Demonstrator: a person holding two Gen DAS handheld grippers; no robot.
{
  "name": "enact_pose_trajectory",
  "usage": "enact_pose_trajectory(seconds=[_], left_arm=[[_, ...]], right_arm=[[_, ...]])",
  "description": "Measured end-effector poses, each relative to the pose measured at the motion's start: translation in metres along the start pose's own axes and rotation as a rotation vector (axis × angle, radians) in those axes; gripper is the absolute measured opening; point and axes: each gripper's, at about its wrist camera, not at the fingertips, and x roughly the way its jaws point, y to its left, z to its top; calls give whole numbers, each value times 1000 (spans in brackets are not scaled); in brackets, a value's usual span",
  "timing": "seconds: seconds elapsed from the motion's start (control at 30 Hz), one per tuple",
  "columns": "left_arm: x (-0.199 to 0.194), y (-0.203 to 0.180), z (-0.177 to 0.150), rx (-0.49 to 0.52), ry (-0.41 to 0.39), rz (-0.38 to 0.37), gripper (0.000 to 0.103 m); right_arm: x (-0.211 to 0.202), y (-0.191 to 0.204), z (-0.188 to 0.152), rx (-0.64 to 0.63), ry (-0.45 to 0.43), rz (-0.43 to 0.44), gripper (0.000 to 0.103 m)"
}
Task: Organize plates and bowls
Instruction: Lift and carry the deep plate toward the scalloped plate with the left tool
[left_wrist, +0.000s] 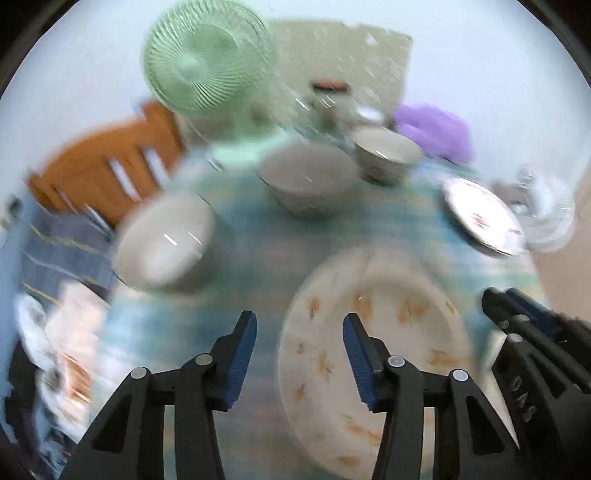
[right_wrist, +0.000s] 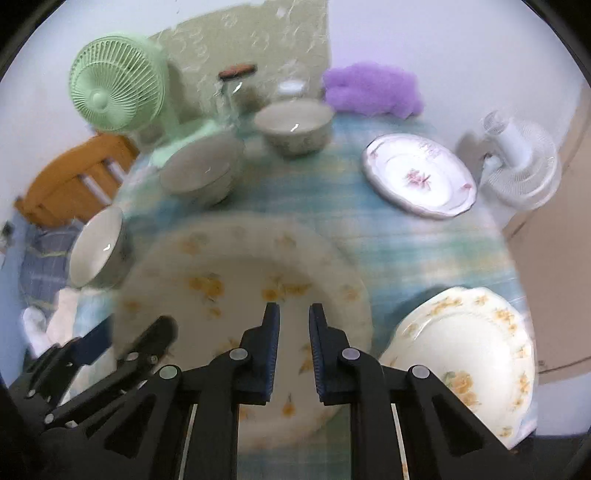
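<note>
A large cream plate with yellow flowers (right_wrist: 240, 280) lies blurred on the blue-green tablecloth, right under both grippers. My right gripper (right_wrist: 294, 308) hangs over its middle, pads a narrow gap apart with nothing between them. My left gripper (left_wrist: 300, 317) is open and empty, one finger over that plate's (left_wrist: 373, 354) left rim. A second yellow-flowered plate (right_wrist: 469, 354) sits at the near right and a pink-flowered plate (right_wrist: 419, 173) at the far right. Three cream bowls (right_wrist: 99, 247) (right_wrist: 201, 170) (right_wrist: 295, 123) stand along the left and back.
A green fan (right_wrist: 118, 85), a glass jar (right_wrist: 236, 88) and a purple cloth (right_wrist: 373, 92) line the back of the table. A white fan (right_wrist: 517, 166) stands off the right edge. A wooden chair (right_wrist: 74, 181) is at the left, with white cloths (right_wrist: 55, 325) below it.
</note>
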Motion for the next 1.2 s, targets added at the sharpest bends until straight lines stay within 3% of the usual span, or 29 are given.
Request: enact_pose_trajectory(seconds=[0.03, 0.07, 0.1, 0.13, 0.23, 0.3, 0.33, 0.53, 0.93, 1.2], left_arm=[[16, 1, 1, 8, 33, -16, 49], [25, 2, 0, 10, 43, -19, 50], [36, 0, -2, 35, 46, -7, 48], [45, -2, -6, 62, 68, 3, 48], [60, 5, -19, 44, 128, -16, 63], [64, 7, -25, 32, 153, -21, 65], [65, 9, -28, 36, 145, -12, 71], [77, 12, -31, 23, 194, -21, 74], [83, 0, -25, 30, 211, -33, 74], [84, -11, -25, 46, 212, -27, 77]], right_arm=[[10, 1, 1, 11, 19, 35, 22], [32, 1, 2, 38, 102, 86, 22], [41, 4, 2, 29, 63, 97, 21], [52, 9, 0, 0, 73, 38, 24], [89, 7, -17, 33, 115, 44, 30], [111, 5, -29, 42, 134, 13, 59], [119, 6, -33, 38, 133, 4, 61], [182, 18, -50, -18, 183, -1, 64], [291, 28, -73, -63, 220, -57, 70], [371, 20, -95, -34, 293, -14, 70]])
